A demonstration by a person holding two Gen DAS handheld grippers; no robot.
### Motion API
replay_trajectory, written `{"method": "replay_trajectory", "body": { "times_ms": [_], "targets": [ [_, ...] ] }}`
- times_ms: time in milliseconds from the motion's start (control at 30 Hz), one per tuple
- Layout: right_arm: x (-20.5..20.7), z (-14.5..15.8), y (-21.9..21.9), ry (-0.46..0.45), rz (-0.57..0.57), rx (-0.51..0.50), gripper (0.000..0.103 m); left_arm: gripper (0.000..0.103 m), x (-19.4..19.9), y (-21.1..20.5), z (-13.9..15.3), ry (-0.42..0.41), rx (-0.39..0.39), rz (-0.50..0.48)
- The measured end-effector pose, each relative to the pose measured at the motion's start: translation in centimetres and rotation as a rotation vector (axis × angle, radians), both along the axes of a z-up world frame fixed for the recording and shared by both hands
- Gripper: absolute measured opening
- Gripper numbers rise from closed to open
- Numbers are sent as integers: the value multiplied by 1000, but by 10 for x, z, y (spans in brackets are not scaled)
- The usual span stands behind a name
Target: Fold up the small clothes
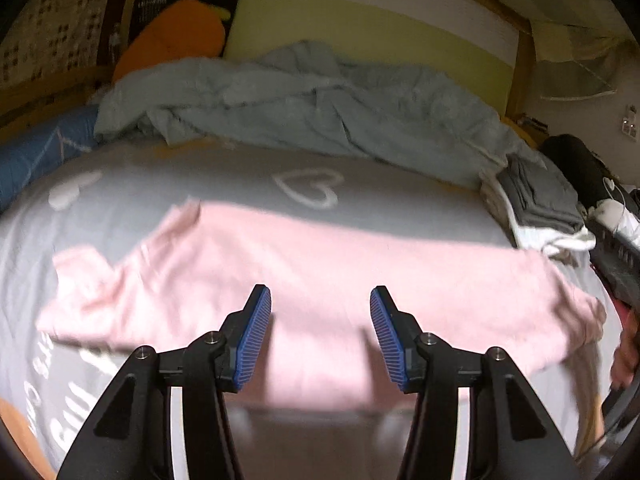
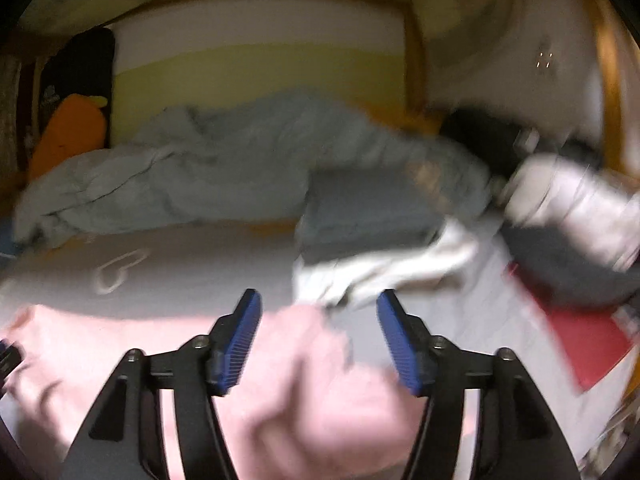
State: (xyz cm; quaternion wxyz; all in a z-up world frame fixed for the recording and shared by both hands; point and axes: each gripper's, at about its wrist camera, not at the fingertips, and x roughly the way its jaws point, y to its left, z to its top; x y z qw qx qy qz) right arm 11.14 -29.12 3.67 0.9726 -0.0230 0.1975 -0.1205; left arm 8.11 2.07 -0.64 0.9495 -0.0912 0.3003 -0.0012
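Pink garment lies flat mid-frame on the grey sheet, spread for folding. Left gripper and right gripper both hang apart-jawed over it, gripping nothing (folded stack parked right).

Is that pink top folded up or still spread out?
Mostly spread: the pink top lies wide across the grey bedsheet, one sleeve sticking out.

Left gripper: jaws apart, blue pads facing, nothing clamped, angled downward. Right gripper: jaws wider, also free, tilted down. Both views motion-blurred.
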Motion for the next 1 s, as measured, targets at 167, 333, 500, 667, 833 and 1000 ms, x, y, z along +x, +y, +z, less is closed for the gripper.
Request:
{"method": "replay_trajectory", "body": {
  "times_ms": [167, 333, 500, 667, 833, 1000],
  "targets": [
    [-8, -2, -8, 114, 356, 251, 68, 50, -12, 0, -14, 62, 10, 38],
    [-23, -70, 18, 291, 448, 320, 60, 50, -23, 4, -40, 164, 77, 91],
    [-47, -96, 55, 304, 274, -25, 62, 50, -37, -2, -46, 141, 151, 91],
    [-63, -95, 54, 288, 267, -59, 64, 49, -55, 7, -43, 144, 80, 68],
    [-52, -62, 42, 181, 348, 174, 64, 59, -61, 56, -29, 175, -274, 98],
    [-27, -76, 68, 266, 373, 163, 64, 60, -42, 119, -43, 185, -616, 212]
  ]
}}
